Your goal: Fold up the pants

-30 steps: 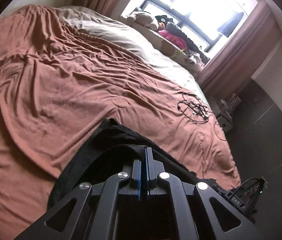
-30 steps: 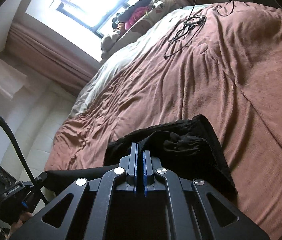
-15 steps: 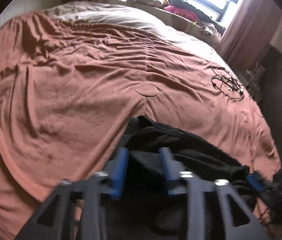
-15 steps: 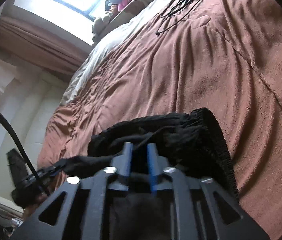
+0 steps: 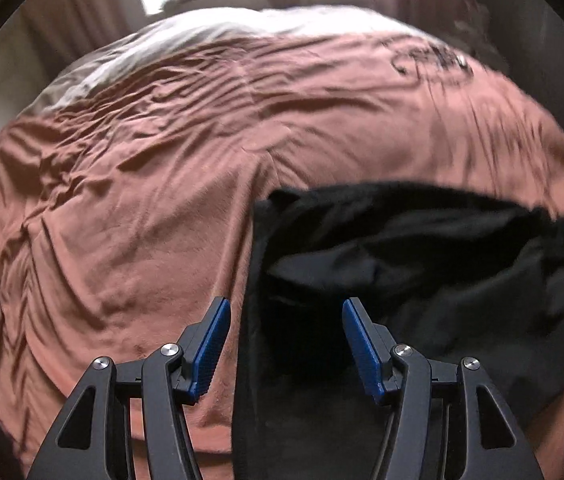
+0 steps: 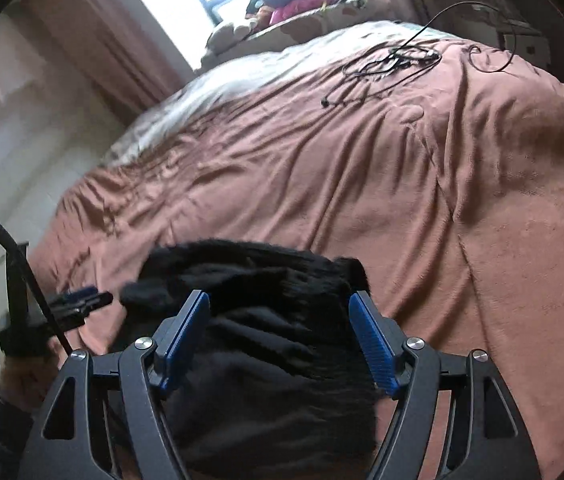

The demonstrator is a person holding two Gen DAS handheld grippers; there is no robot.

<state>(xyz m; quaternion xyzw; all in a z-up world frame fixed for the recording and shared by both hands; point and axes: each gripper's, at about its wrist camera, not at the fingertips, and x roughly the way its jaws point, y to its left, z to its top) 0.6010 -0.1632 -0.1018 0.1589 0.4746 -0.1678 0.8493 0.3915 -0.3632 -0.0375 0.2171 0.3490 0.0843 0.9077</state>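
Observation:
Black pants (image 5: 422,264) lie bunched on the brown bedspread (image 5: 142,184) near the bed's front edge. My left gripper (image 5: 285,312) is open, its blue pads apart above the pants' left edge. In the right wrist view the pants (image 6: 266,320) lie under my right gripper (image 6: 280,306), which is open with the waistband fold between its spread fingers. Neither holds the cloth. The left gripper also shows at the left of the right wrist view (image 6: 78,300).
A tangle of black cables (image 6: 394,60) lies on the bedspread at the far right. A pale sheet (image 5: 210,36) covers the bed's far end. Stuffed toys and clothes (image 6: 302,4) sit on the window sill. Curtains hang on both sides.
Both grippers were shut on the pants a second ago. They have opened wide and let the pants drop onto the bedspread. Both cameras have tilted down toward the bed.

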